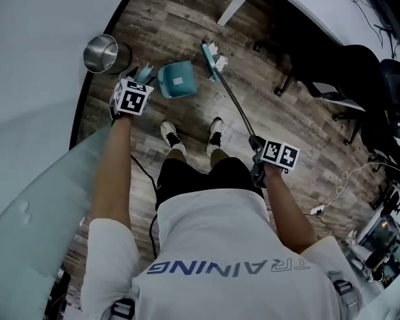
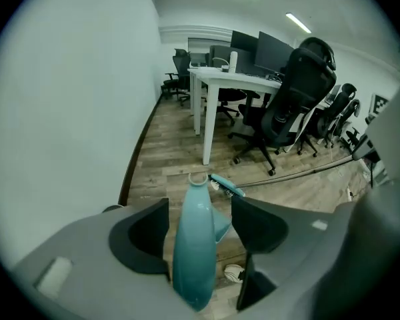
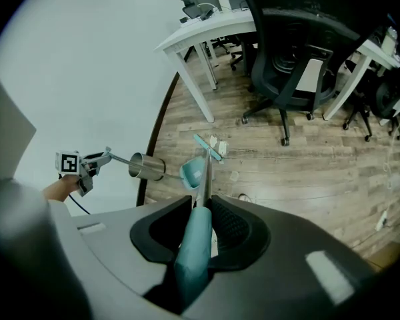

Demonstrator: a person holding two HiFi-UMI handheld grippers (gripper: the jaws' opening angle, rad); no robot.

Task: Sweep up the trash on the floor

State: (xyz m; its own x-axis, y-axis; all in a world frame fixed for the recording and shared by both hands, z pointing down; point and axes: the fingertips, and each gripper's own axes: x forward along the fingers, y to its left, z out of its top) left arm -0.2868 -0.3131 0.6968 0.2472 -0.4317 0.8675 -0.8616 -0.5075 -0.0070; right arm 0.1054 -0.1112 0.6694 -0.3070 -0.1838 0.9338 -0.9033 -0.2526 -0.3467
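Note:
In the head view a teal dustpan [image 1: 177,80] rests on the wood floor ahead of the person's shoes. My left gripper [image 1: 144,77] is just left of it. In the left gripper view its jaws stand wide around the dustpan's teal handle [image 2: 195,245], with a gap on the right side, so my left gripper [image 2: 199,209] is open. My right gripper [image 1: 256,144] is shut on the broom's teal grip [image 3: 195,245]. The broom's thin shaft runs forward to the teal broom head [image 1: 212,57], which is on the floor beside white scraps of trash [image 1: 221,63].
A metal trash can [image 1: 101,53] stands by the wall, left of the dustpan. A white desk leg [image 1: 242,0] and black office chairs [image 1: 333,72] lie beyond the broom. Cables [image 1: 347,179] trail on the floor at the right. The person's shoes [image 1: 171,136] are just behind the dustpan.

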